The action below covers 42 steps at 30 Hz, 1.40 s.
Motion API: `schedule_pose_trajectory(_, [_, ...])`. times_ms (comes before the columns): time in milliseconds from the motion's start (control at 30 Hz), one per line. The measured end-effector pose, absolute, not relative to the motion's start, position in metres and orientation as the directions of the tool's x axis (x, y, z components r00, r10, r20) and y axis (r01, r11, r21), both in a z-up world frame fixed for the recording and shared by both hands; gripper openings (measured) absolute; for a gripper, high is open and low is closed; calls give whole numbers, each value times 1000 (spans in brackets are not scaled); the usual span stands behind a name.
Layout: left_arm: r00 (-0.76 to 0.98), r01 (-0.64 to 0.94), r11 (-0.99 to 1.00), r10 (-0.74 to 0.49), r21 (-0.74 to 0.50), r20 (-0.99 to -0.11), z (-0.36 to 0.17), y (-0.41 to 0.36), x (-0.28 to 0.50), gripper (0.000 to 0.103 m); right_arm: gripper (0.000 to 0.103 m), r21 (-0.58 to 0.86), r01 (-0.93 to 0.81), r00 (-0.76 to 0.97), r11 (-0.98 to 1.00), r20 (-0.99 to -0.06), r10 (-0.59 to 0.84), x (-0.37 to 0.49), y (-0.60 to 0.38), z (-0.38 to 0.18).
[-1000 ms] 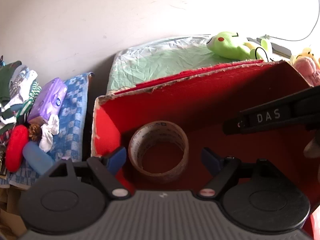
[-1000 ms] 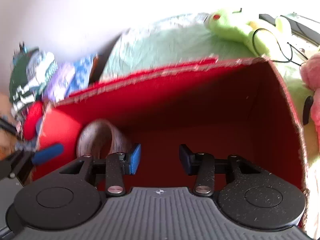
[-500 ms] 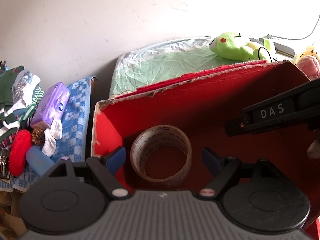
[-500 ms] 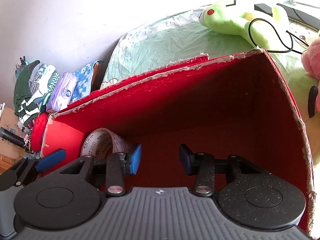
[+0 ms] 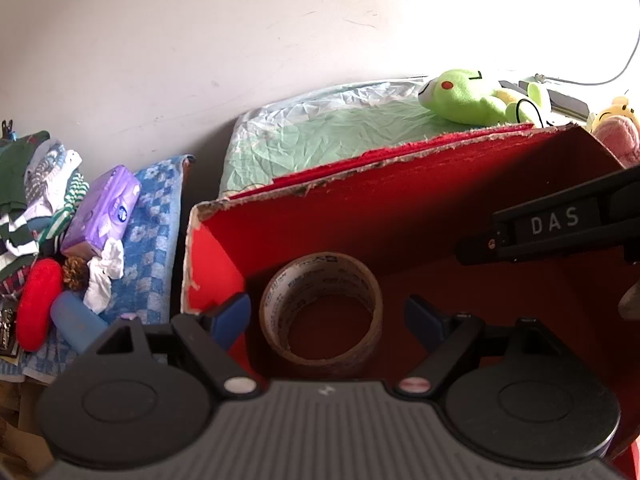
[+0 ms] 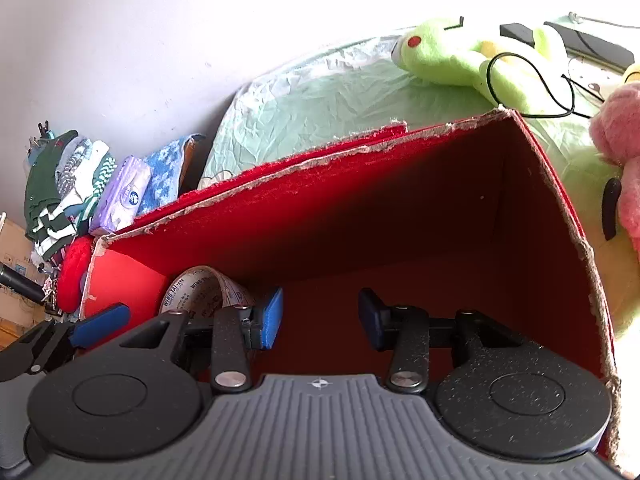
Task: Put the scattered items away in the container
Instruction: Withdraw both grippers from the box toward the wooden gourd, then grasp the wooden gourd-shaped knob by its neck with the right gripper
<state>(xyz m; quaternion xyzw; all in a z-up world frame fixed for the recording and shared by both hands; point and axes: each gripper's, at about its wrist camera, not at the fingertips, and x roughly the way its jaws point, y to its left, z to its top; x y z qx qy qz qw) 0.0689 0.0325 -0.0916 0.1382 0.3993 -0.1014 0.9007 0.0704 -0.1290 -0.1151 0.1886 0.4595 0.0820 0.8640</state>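
Tape roll (image 5: pixel 320 314): lower centre, inside red box (image 5: pixel 400 200), already tidied. Left gripper (image 5: pixel 326 316) and right gripper (image 6: pixel 320 316): jaws apart, empty, free to fetch more.

Daylight strong from upper right; pale plastered wall (image 5: pixel 240 60) blown out to white toward that corner in both views. Far inner corner of the red felt-lined cardboard box (image 6: pixel 400 240) in deep shadow; its left inner wall sunlit, bright orange-red. Both frames sharp, no motion blur. Fisheye bending heavy at the edges; dark vignette in the corners.
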Motion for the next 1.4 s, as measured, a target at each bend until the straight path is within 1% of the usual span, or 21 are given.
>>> schedule_pose_trajectory(333, [690, 279, 932, -26, 233, -724, -92, 27, 58, 87, 46, 410, 13, 568, 912, -753, 330, 63, -129, -114])
schedule_pose_trajectory(433, [709, 249, 934, 4, 256, -705, -88, 26, 53, 88, 46, 413, 1, 576, 911, -745, 337, 60, -128, -113])
schedule_pose_trajectory(533, [727, 212, 948, 10, 239, -687, -74, 27, 43, 92, 46, 423, -2, 613, 906, -716, 335, 57, -131, -109])
schedule_pose_trajectory(600, [749, 195, 953, 9, 233, -663, -60, 28, 31, 94, 46, 417, 12, 654, 909, -691, 308, 55, -134, -104])
schedule_pose_trajectory(667, [772, 169, 957, 20, 235, -635, -48, 32, 17, 94, 49, 410, 22, 678, 912, -676, 287, 52, -138, -98])
schedule_pose_trajectory(733, [788, 148, 972, -6, 180, -616, -34, 44, 0, 98, 50, 411, 11, 691, 911, -662, 291, 44, -140, -92])
schedule_pose_trajectory(800, [790, 130, 985, -35, 112, -613, -24, 58, -15, 98, 50, 416, -12, 711, 909, -636, 300, 33, -142, -84])
schedule_pose_trajectory(867, [784, 132, 990, -75, 47, -617, -19, 70, -30, 97, 50, 417, -30, 748, 908, -593, 297, 17, -145, -74])
schedule_pose_trajectory(900, [777, 142, 990, -102, 15, -621, -18, 75, -38, 94, 51, 415, -39, 764, 909, -574, 295, 9, -146, -69])
schedule_pose_trajectory(933, [769, 153, 988, -123, -6, -628, -19, 79, -46, 91, 53, 411, -51, 776, 910, -558, 295, 2, -147, -64])
schedule_pose_trajectory(967, [759, 162, 987, -137, -19, -637, -21, 81, -53, 90, 58, 406, -64, 784, 912, -545, 298, -4, -147, -60])
schedule_pose_trajectory(1033, [738, 170, 985, -154, -40, -657, -28, 84, -65, 85, 61, 396, -90, 801, 914, -516, 303, -19, -148, -51])
schedule_pose_trajectory(1133, [665, 218, 967, -247, -132, -705, -45, 87, -82, 84, 61, 388, -166, 819, 907, -458, 346, -41, -149, -39])
schedule_pose_trajectory(1200, [613, 246, 952, -298, -181, -732, -58, 86, -91, 84, 61, 391, -247, 802, 887, -431, 413, -54, -148, -33])
schedule_pose_trajectory(1267, [569, 262, 944, -319, -200, -758, -71, 83, -96, 84, 60, 399, -320, 758, 859, -437, 485, -63, -146, -34])
schedule_pose_trajectory(1300, [540, 267, 939, -333, -218, -773, -79, 82, -97, 84, 60, 399, -345, 729, 850, -456, 510, -65, -143, -38])
schedule_pose_trajectory(1400, [420, 283, 900, -427, -332, -801, -100, 81, -94, 84, 55, 413, -395, 634, 820, -523, 569, -72, -135, -54])
